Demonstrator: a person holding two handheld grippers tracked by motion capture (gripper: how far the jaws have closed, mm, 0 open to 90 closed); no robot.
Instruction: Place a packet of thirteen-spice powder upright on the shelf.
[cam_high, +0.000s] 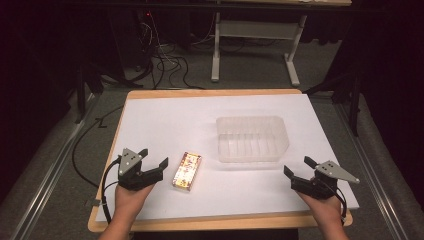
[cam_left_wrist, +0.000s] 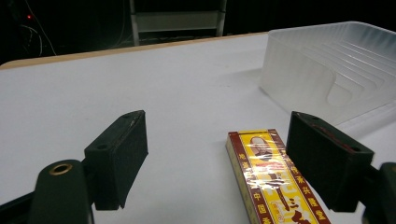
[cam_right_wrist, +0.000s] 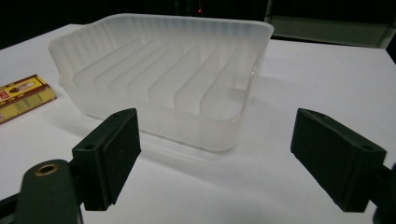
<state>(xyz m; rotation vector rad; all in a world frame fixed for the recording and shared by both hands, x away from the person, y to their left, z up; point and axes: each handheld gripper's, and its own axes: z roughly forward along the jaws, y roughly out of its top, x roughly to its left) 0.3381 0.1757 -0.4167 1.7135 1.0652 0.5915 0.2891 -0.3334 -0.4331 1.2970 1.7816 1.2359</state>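
The box (cam_high: 187, 171) lies lower centre, just right of the wide-open, empty left gripper (cam_high: 153, 161), its long axis running up-frame.

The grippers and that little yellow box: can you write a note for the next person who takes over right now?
Left gripper: open, holding nothing, just left of the yellow box.
Right gripper: open, holding nothing, near the front right corner of the clear plastic tray.
Things: the box lies flat on the white table, left of the tray and apart from it. The ribbed tray holds nothing.
Done: nothing picked up so far.
Left: probably grip the box with the left gripper and set it in the tray.
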